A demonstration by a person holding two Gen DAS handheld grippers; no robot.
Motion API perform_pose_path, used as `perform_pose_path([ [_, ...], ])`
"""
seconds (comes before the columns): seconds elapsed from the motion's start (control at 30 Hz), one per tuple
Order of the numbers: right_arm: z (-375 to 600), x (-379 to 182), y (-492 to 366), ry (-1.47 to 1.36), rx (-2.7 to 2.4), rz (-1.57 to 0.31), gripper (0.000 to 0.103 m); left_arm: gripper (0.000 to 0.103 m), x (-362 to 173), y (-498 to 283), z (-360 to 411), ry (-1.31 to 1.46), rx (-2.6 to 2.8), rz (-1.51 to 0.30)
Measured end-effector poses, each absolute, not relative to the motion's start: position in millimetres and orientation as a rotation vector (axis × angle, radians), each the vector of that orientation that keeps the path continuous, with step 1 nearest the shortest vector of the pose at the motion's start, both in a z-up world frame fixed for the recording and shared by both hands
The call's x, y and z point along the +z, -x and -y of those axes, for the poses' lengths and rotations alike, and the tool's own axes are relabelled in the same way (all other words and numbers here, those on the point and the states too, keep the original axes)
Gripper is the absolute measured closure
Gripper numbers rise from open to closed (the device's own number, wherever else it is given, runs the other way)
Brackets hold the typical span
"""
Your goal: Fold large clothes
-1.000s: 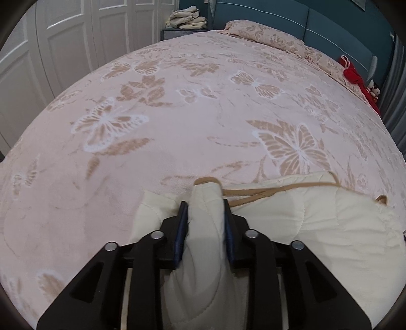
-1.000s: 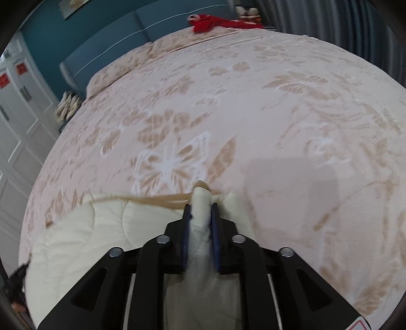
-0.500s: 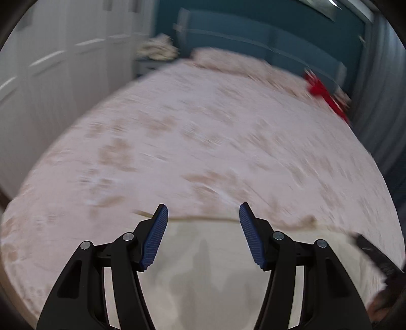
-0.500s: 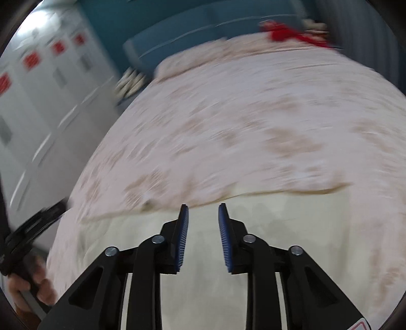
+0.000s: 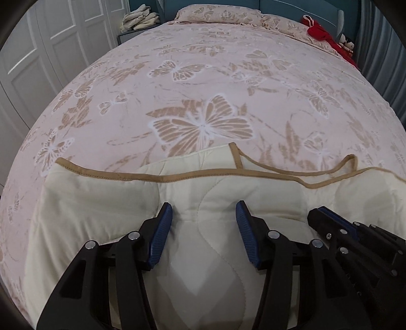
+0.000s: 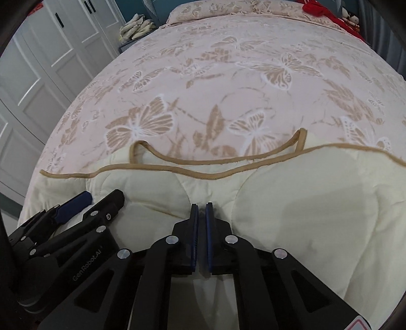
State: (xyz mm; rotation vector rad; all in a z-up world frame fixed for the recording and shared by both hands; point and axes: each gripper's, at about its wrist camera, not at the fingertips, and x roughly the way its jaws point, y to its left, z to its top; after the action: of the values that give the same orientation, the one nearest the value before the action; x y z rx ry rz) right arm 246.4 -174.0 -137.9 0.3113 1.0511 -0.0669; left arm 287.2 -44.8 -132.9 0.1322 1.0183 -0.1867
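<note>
I am viewing a cream quilted garment (image 5: 106,198) lying folded on the near part of the bed (image 5: 203,83), its tan-bound edge (image 5: 142,176) running across both views with a second bound edge looping just beyond it. My left tool (image 5: 204,215) is standing with its blue pads (image 5: 162,236) apart over the quilting; its jaws have just been closing slightly, and nothing is being pinched between them. My right tool (image 6: 201,210) is sitting just beside the left one, its jaws having just been closing; the pads are now nearly together with no cloth between them, so neither tool is gripping the garment. At the far end of the butterfly-patterned bed, a pillow (image 5: 218,15) is lying against the headboard, a red item (image 5: 319,33) is resting near the right corner, and white wardrobe doors (image 5: 38,58) are standing to the left.
</note>
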Motion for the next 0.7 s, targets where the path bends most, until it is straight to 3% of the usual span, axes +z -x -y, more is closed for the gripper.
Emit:
perform_pose_path([
  [0.7,172.7,-156.5,-257.4,-0.297,-0.072,-1.005,0.103,0.051,-151.8,-289.1,48.3,-0.126,-0.152,-0.938],
])
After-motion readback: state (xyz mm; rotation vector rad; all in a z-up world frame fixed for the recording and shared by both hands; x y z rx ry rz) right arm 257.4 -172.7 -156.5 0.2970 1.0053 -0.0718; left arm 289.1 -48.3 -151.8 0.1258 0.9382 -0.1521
